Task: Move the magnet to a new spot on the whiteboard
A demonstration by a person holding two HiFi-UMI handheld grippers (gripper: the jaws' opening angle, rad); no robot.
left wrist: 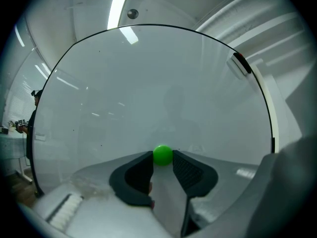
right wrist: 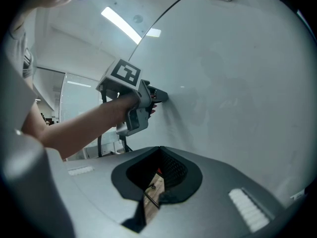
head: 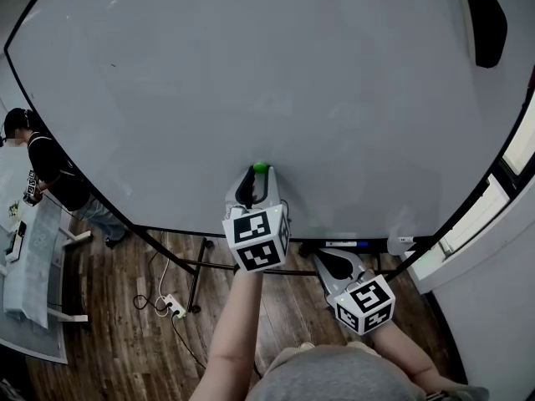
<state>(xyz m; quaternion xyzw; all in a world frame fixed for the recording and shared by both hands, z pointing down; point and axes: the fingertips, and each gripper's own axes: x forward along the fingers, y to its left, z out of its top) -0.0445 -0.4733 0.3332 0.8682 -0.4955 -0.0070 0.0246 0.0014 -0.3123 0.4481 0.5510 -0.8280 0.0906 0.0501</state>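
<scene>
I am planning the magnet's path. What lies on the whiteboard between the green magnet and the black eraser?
Nothing: in the head view the whiteboard is bare between the green magnet and the black eraser.

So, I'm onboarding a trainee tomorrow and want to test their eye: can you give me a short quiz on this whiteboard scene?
1. What sits between the tongs of the left gripper? A) a marker B) the green magnet C) a cloth
2. True or false: the tongs of the right gripper hold a pen.
3. In the head view, which corner of the whiteboard holds the black eraser?
Key: 1 B; 2 false; 3 upper right.
</scene>
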